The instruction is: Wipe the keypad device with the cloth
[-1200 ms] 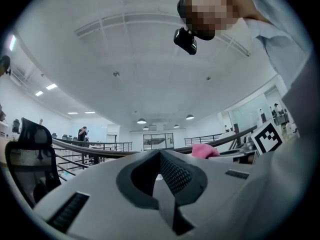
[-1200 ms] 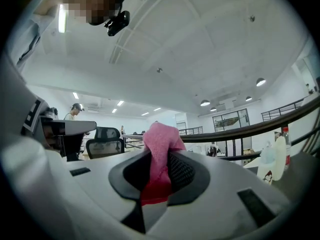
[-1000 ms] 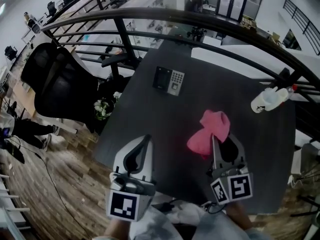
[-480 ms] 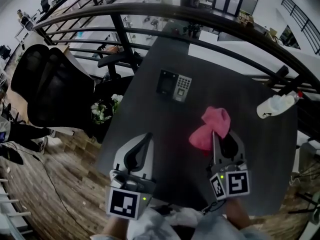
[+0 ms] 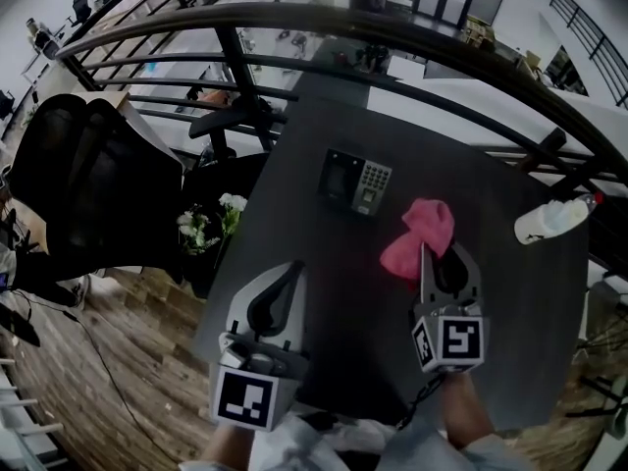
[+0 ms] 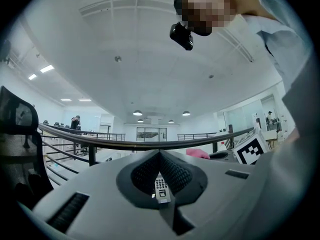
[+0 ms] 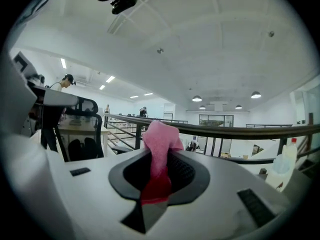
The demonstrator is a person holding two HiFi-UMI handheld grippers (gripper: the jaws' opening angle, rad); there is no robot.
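The keypad device (image 5: 355, 181), black with a grey key panel, lies flat on the dark table (image 5: 324, 292) near its far side. The pink cloth (image 5: 420, 235) hangs bunched from my right gripper (image 5: 425, 251), which is shut on it just right of and nearer than the device. In the right gripper view the cloth (image 7: 159, 151) fills the slot between the jaws of the right gripper (image 7: 157, 181). My left gripper (image 5: 293, 268) hovers over the table's near left part, shut with nothing in it. In the left gripper view the device (image 6: 161, 188) shows small beyond the left gripper (image 6: 161, 176).
A white spray bottle (image 5: 552, 219) lies at the table's right edge. A black office chair (image 5: 88, 189) stands left of the table, with white flowers (image 5: 208, 224) beside the table's left edge. A dark railing (image 5: 392, 32) runs behind the table.
My right gripper has carried the pink cloth forward, and the gap to the keypad device has shrunk. The left gripper has hardly moved.
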